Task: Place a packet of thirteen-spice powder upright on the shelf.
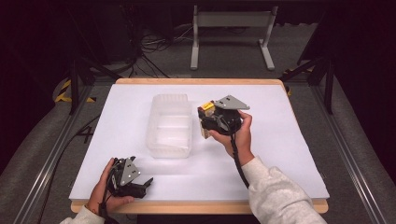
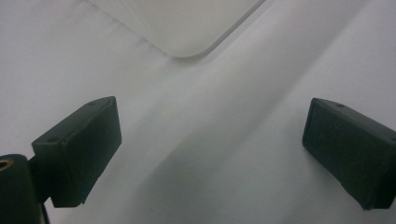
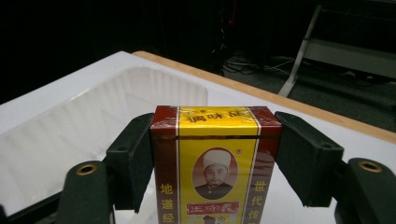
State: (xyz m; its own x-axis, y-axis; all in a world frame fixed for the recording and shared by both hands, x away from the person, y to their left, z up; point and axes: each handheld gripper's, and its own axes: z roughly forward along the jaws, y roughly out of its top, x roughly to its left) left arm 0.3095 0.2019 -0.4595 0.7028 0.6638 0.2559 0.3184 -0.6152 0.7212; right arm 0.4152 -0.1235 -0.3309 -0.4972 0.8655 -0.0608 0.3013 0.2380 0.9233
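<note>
Right gripper (image 1: 204, 122) pinching box (image 3: 215, 158), left gripper (image 1: 148, 183) spread, white table (image 1: 280, 140), dark room

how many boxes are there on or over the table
1. The red and yellow box is clamped in the right gripper, held just right of the clear plastic tray. The tray looks empty, and the left gripper near the table's front left holds nothing.

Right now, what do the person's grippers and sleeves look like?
Both grippers, left and right, are black, each topped by a grey three-cornered plate. The jaws end in blocky black pads, with brass-coloured eyelets behind them. A black cable trails from the right gripper along the forearm. The sleeves are light grey.
</note>
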